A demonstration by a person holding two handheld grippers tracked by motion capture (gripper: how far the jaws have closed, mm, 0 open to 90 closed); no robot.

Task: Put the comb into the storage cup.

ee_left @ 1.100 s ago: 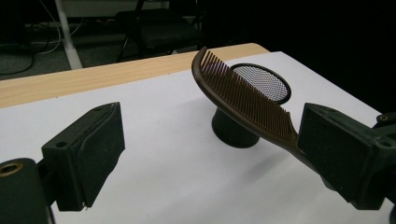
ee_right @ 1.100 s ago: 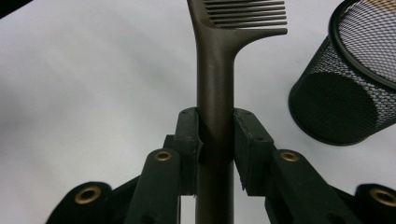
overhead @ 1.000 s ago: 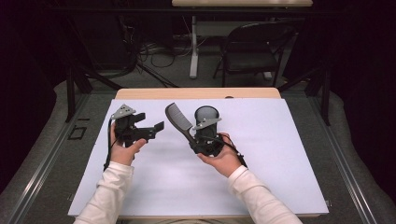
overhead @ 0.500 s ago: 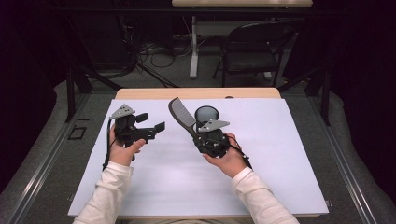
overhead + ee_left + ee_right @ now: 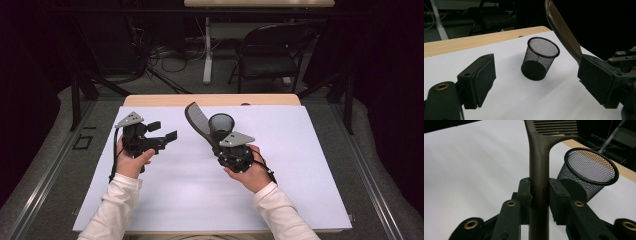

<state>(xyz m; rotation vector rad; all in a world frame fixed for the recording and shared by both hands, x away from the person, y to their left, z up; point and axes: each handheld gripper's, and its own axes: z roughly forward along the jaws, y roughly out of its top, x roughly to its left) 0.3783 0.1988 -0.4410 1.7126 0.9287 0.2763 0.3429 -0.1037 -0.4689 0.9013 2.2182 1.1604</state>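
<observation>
Flanking comb (image 5: 196, 120) – mesh cup (image 5: 221, 127), L gripper (image 5: 167, 136)

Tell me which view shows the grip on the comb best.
The right gripper view: both jaws press the comb handle. The high view shows the comb rising from the right gripper; the left gripper view shows its teeth.

I am seeing the comb (image 5: 539, 170) running off the right gripper view's top and bottom edges, and its handle hiding part of the mesh cup (image 5: 587, 173).

White sheet (image 5: 165, 195) covers wooden table (image 5: 150, 100); black folding chair (image 5: 270, 55) behind.
</observation>
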